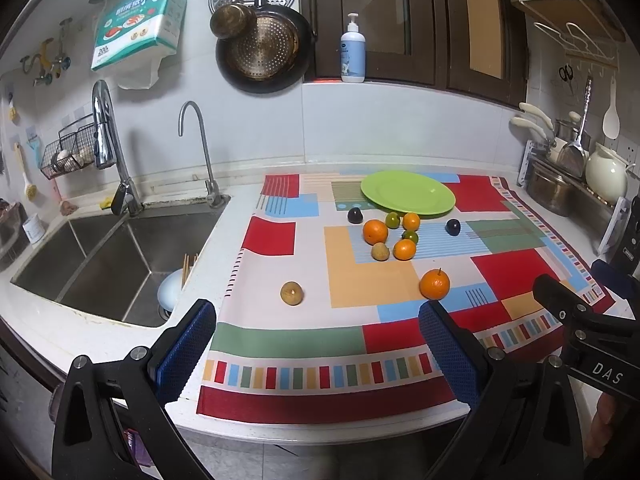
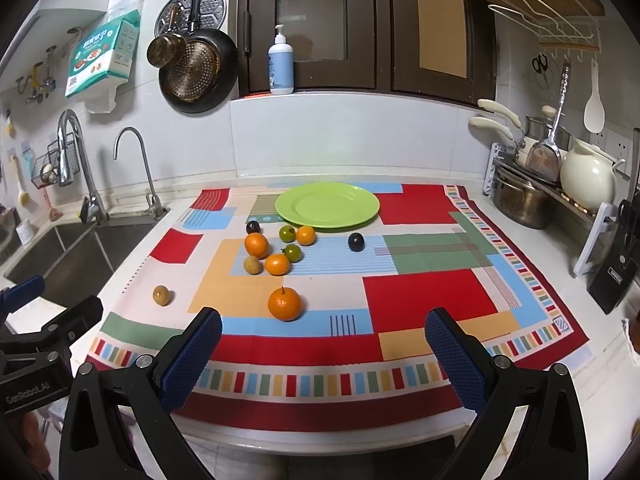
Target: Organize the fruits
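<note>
Ten fruits [image 2: 284, 304] beside bare plate [image 2: 327, 205]

Bare cloth [image 2: 424, 292] beside clustered fruit [image 2: 276, 252]

Kitchen counter, white, with a patchwork cloth [image 2: 420, 292] over its middle. Steel double sink [image 1: 100, 264] at left, two taps behind it. Pale tiled wall; dark pan [image 1: 264, 52] and tissue pack [image 1: 140, 24] hang there. Dark-framed window [image 2: 360, 24] above, soap bottle [image 2: 281, 64] on its sill. Dish rack with pots [image 2: 532, 188] at right.
</note>
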Demonstrator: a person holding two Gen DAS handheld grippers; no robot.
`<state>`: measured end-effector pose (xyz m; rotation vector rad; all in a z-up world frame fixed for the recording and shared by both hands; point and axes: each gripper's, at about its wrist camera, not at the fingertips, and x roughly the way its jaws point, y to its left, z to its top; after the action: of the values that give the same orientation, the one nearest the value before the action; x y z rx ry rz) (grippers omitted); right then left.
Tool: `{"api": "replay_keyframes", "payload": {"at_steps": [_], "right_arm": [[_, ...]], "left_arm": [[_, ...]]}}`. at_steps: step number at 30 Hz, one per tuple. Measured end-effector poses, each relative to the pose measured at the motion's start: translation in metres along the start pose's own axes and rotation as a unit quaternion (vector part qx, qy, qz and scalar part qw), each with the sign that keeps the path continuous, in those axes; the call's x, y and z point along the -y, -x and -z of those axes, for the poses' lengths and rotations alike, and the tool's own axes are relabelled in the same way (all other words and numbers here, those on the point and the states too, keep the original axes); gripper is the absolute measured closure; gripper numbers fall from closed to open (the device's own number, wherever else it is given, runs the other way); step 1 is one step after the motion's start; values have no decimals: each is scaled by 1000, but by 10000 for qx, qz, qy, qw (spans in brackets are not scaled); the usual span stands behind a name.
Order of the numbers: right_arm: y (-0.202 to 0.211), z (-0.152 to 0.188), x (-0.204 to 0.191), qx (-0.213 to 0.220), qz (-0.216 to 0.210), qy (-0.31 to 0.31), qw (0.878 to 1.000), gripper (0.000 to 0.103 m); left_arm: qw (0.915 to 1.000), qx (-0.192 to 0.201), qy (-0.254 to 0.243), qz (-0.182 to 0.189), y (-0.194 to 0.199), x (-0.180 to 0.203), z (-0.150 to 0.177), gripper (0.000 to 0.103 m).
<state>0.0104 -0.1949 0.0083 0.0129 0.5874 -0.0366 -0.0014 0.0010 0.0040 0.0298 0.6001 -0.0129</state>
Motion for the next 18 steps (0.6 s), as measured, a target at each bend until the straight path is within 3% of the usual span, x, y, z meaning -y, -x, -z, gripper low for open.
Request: {"api": "replay_keyframes", "payload": {"at_steps": [18], "right_arm": [[6, -3, -2, 58, -48, 76, 9999, 1]], "left_arm": [[10000, 29, 14, -28, 5, 0, 0, 0]]}}
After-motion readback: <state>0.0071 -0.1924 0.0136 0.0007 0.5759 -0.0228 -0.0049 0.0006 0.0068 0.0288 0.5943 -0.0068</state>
